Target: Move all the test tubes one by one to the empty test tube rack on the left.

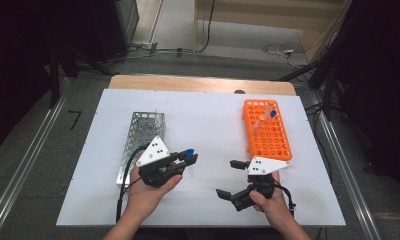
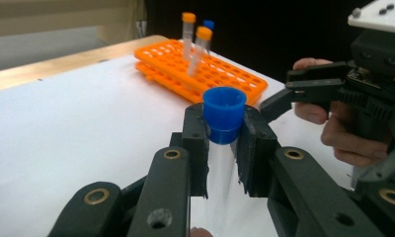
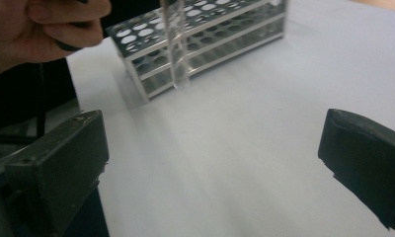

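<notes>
High view: left gripper [image 1: 187,159] level w/ blue-capped tube [image 1: 189,152].

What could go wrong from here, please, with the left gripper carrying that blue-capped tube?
The left gripper pinches the blue-capped tube just under its cap, so the clear body hanging below could swing and slip.

If it heads to the orange rack, it could knock the tilted tubes there.

The open right gripper is close by and could be bumped.

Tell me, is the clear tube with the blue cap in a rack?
Out. The left gripper holds the clear blue-capped tube above the white table.
</notes>
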`<move>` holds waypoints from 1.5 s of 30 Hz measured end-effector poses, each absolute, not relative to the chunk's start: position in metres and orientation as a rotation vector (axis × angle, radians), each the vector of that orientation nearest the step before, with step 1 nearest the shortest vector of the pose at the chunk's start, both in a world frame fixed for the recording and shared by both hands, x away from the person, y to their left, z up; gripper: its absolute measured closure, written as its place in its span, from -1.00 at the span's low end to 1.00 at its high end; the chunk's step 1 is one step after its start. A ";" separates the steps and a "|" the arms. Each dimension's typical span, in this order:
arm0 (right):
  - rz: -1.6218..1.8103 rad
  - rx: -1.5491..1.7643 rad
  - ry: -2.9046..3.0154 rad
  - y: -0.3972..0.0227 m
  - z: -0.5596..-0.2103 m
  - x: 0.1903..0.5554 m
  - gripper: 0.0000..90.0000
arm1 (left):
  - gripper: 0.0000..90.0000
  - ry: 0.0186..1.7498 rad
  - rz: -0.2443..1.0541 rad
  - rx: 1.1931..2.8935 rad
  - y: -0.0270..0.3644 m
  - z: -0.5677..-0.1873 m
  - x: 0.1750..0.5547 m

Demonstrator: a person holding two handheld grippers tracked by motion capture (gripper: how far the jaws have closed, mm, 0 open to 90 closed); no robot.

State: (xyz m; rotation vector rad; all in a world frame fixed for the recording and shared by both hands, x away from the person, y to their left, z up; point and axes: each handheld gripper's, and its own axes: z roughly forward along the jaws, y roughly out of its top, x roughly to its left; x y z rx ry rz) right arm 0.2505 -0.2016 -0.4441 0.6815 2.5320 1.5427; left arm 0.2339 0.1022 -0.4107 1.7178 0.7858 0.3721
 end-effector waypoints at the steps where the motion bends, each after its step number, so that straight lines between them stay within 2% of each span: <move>1: 1.543 0.698 2.522 -0.206 -0.444 0.252 -1.00 | 0.70 0.795 0.380 1.710 0.105 -0.409 0.235; 25: 1.483 0.845 2.427 -0.288 -0.450 0.252 -1.00 | 0.70 0.985 0.570 1.597 0.171 -0.389 0.287; 36: 1.458 0.894 2.410 -0.300 -0.456 0.257 -1.00 | 0.70 1.073 0.626 1.546 0.183 -0.399 0.315; 45: 1.455 0.902 2.415 -0.300 -0.458 0.257 -1.00 | 0.70 1.105 0.686 1.568 0.176 -0.410 0.326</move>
